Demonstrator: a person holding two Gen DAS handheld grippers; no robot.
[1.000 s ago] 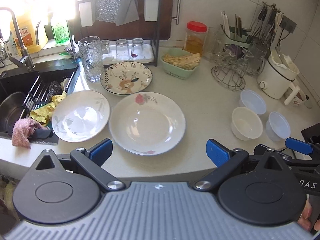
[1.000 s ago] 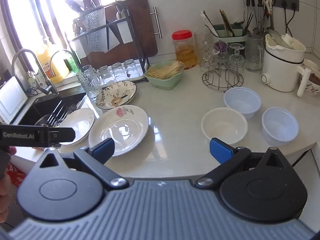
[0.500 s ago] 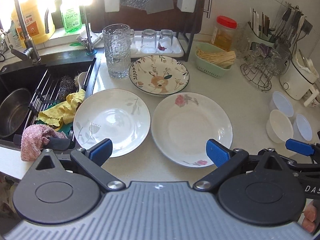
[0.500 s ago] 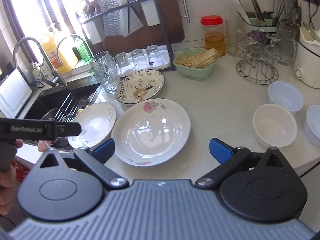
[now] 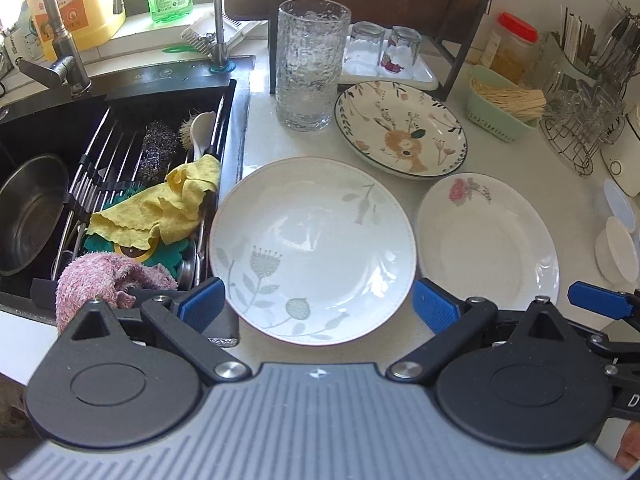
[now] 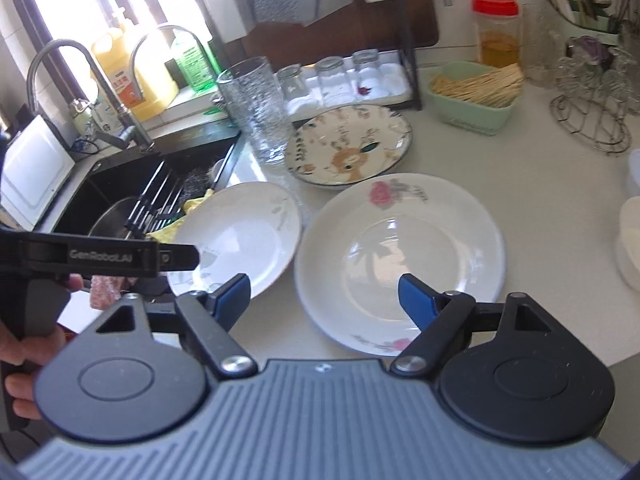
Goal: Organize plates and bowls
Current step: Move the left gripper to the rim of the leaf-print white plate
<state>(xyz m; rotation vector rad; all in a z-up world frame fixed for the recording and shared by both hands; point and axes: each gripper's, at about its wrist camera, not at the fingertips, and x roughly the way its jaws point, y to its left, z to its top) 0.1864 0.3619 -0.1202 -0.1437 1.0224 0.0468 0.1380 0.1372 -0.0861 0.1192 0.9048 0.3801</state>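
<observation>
Three plates lie on the pale counter. A white plate with grey leaves (image 5: 314, 248) (image 6: 240, 240) sits beside the sink, and my left gripper (image 5: 318, 306) hangs open over its near rim. To its right lies a white plate with pink roses (image 5: 486, 240) (image 6: 400, 256). My right gripper (image 6: 324, 292) hovers above the near-left rim of that plate, its jaws closing with nothing pressed between them. A deer-pattern plate (image 5: 400, 128) (image 6: 350, 146) lies behind both. Small white bowls (image 5: 616, 248) (image 6: 630, 240) stand at the right edge.
A tall textured glass (image 5: 310, 64) stands behind the leaf plate. The black sink (image 5: 120, 96) at left holds a rack, cloths and a metal pot. A green basket of sticks (image 5: 504, 104), a wire stand (image 5: 580, 132) and a dark shelf with small glasses (image 5: 380, 40) crowd the back.
Both grippers have swung left and dropped nearer the counter. The leaf plate now fills the left view and the rose plate the right view. The right jaws have narrowed.
</observation>
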